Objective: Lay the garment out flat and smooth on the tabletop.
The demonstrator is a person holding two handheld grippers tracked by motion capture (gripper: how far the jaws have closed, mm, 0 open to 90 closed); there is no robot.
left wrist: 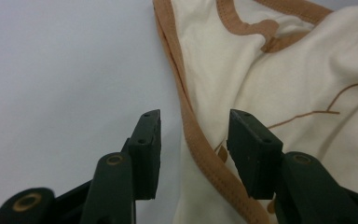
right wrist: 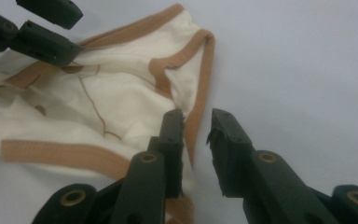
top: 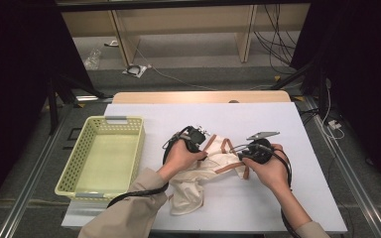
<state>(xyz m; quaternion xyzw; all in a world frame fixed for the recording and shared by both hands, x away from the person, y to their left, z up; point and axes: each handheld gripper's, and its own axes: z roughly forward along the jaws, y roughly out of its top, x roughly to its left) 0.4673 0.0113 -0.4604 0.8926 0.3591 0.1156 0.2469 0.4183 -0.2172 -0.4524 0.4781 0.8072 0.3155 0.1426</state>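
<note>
A cream garment [top: 194, 178] with brown trim lies crumpled on the white table cover, its strapped end pointing away from the person. My left gripper [top: 204, 144] is at the garment's left strap. In the left gripper view it [left wrist: 193, 140] stands open, and the brown trim edge [left wrist: 200, 144] runs between the jaws without being pressed. My right gripper [top: 239, 152] is at the right strap. In the right gripper view it [right wrist: 196, 135] is open by a narrow gap, with the trim strap [right wrist: 200, 93] just ahead of its left jaw. The left gripper's jaws [right wrist: 42, 37] show at the top left there.
A yellow perforated basket [top: 138, 148] sits at the table's left side. The white table cover [top: 287, 198] extends to the right of the hands. Beyond the far table edge the floor holds cables and furniture legs.
</note>
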